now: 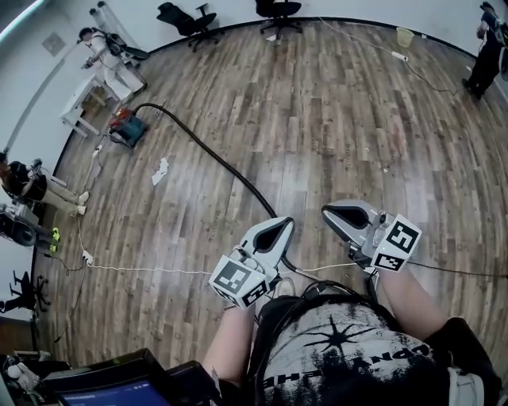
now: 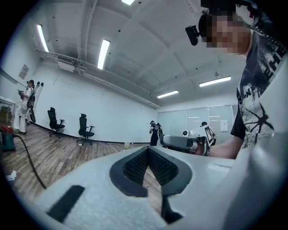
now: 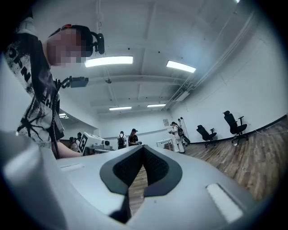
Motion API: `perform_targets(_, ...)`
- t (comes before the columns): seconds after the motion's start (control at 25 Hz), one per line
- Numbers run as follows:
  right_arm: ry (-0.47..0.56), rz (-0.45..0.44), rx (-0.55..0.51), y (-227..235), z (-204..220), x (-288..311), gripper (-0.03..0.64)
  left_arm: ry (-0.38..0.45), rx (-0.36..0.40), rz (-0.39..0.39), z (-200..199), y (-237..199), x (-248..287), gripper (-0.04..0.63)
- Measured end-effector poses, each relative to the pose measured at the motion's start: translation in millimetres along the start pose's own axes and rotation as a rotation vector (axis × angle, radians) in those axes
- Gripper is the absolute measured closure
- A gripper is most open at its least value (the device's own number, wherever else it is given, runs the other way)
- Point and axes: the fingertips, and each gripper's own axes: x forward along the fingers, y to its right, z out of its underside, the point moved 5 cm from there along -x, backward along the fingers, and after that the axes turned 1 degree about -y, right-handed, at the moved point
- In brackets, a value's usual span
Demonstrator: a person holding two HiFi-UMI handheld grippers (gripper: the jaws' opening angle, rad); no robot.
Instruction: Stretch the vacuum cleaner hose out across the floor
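Observation:
The blue and red vacuum cleaner point(image 1: 127, 127) stands on the wood floor at the far left. Its black hose point(image 1: 214, 155) snakes from there toward me and passes under my left gripper point(image 1: 279, 225). In the left gripper view the hose point(image 2: 29, 163) lies on the floor at the left, with the vacuum cleaner point(image 2: 6, 137) at the edge. Both grippers are held up level in front of my chest, shut and empty. My right gripper point(image 1: 333, 212) is beside the left one. The jaws meet in the left gripper view point(image 2: 147, 151) and in the right gripper view point(image 3: 143, 150).
A thin white cable point(image 1: 143, 270) crosses the floor near me. A scrap of paper point(image 1: 160, 170) lies by the hose. Office chairs point(image 1: 190, 20) stand along the far wall, a white table point(image 1: 79, 103) and people at the left, a yellow bin point(image 1: 405, 36) far right.

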Motion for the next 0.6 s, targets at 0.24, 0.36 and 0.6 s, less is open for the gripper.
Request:
perform_targets(0.24, -0.087, 0.003, -0.068, -5.5, 14.4, -16.6, 0.611, 0.007, 0.01, -0.026, 2.1, 17.4, 3.7, 0.595)
perform_targets(0.36, -0.105, 0.014, -0.084, -5.5, 15.6, -19.4, 0.611, 0.012, 0.008, -0.033, 3.1, 20.3, 2.6, 0.595)
perform_targets(0.6, -0.11, 0.003, -0.099, -9.7, 11.0, -19.5, 0.611, 0.016, 0.01, -0.035, 1.7, 26.6, 2.8, 0.595)
